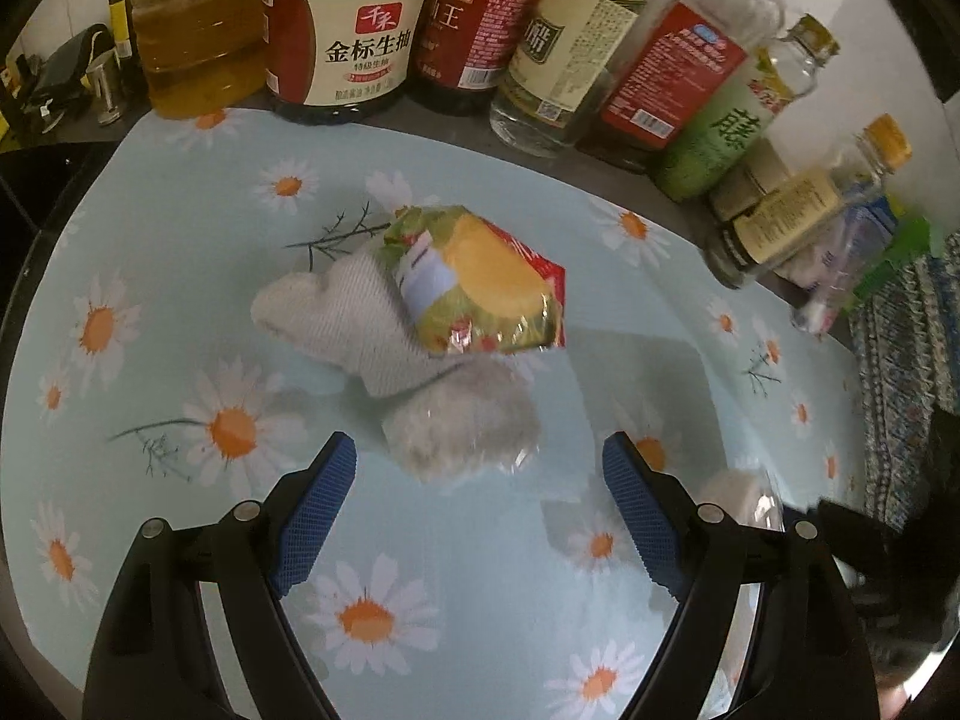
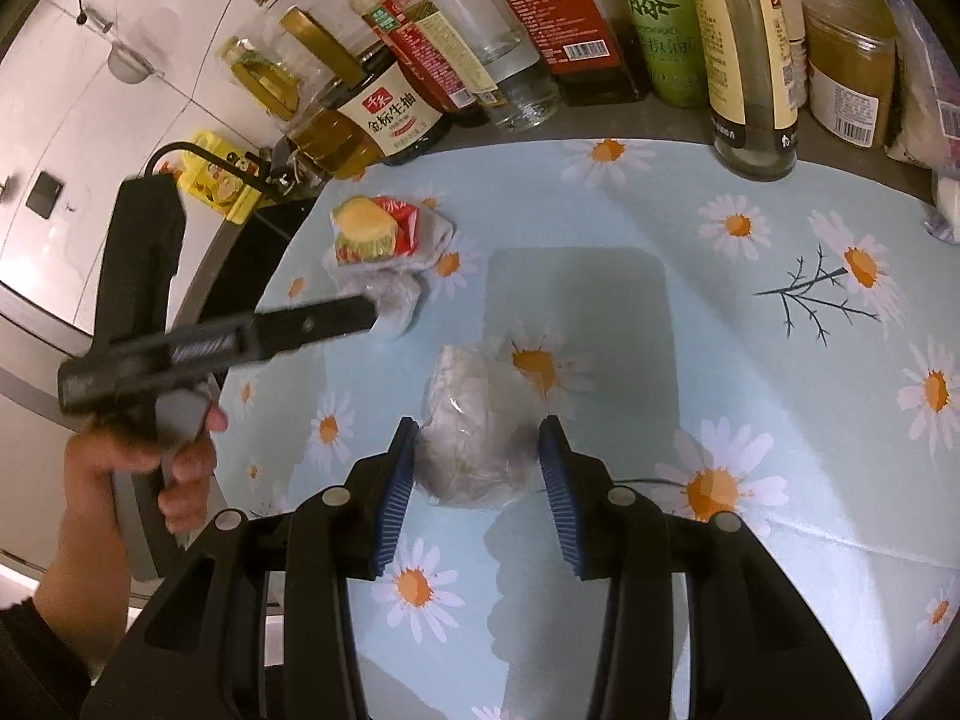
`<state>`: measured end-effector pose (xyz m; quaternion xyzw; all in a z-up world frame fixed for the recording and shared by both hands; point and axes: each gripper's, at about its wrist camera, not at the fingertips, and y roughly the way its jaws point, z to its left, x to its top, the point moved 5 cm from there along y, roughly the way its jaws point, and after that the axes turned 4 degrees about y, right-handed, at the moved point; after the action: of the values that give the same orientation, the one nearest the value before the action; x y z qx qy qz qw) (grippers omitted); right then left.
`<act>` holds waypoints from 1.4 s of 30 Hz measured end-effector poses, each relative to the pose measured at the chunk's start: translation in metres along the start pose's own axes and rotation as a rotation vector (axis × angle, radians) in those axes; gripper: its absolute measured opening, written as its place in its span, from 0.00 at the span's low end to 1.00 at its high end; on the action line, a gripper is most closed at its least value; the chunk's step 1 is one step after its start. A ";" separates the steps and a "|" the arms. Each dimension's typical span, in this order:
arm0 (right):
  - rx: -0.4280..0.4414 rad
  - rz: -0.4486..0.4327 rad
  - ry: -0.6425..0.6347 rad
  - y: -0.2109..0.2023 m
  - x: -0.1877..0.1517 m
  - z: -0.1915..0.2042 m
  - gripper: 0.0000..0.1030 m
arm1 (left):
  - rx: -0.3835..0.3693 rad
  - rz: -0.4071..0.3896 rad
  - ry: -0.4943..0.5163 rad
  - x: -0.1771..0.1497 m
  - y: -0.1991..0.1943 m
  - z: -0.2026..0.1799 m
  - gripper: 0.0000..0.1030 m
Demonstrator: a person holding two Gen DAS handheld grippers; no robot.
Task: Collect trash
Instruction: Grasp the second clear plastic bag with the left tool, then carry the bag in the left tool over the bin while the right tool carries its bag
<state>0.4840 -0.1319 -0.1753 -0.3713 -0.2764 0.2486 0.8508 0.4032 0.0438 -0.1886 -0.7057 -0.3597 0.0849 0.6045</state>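
Left hand point(image 2: 129, 468): we see it at the left edge of the right wrist view, wrapped round the handle of its tool.
Left gripper point(image 1: 480, 468): fingers spread wide, nothing between them. We judge it poised short of the pile, no grasp made.
Cloth point(image 1: 336, 318): a white ribbed rag lying on the tablecloth, at the left of the pile. Whether it counts as trash we cannot tell.
Snack wrapper point(image 1: 480, 282): a crumpled yellow, green and red packet resting on the cloth, well ahead of the left gripper. Not yet collected.
Plastic wad point(image 1: 465, 435): crinkled clear film with grey-white matter inside, touching the near edge of the cloth, just ahead of the left fingers and roughly between their lines.
Second plastic wad point(image 2: 474, 438): a like bundle further right, lying on the tablecloth between the blue pads point(image 2: 399, 492) of the right gripper.
Right gripper point(image 2: 480, 498): fingers apart on either side of that wad; we see a gap at the right pad, so we judge no clamp yet.
Tablecloth point(image 2: 750, 324): daisy print, bottles point(image 2: 534, 30) ranked along its far edge.
Bin or bag: none visible to us.
Progress: we judge the task early. Every piece seen lies on the table; closing on each wad and taking the wrapper remain.
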 end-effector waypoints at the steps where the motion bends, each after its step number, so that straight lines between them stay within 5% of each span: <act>1: -0.001 0.002 -0.003 0.000 -0.002 0.000 0.41 | -0.002 0.000 -0.002 0.001 0.001 0.000 0.78; 5: -0.002 0.007 -0.006 0.001 -0.003 -0.001 0.41 | -0.003 0.002 -0.012 0.007 0.010 0.002 0.77; 8: -0.003 0.011 -0.005 0.001 -0.004 -0.001 0.41 | 0.001 0.018 -0.014 0.006 0.015 0.005 0.59; 42: -0.043 -0.008 -0.012 0.004 -0.031 0.047 0.41 | -0.094 -0.038 0.031 -0.041 -0.044 0.030 0.56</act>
<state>0.4294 -0.1257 -0.1607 -0.3868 -0.2880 0.2414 0.8421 0.3387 0.0429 -0.1686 -0.7278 -0.3671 0.0454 0.5776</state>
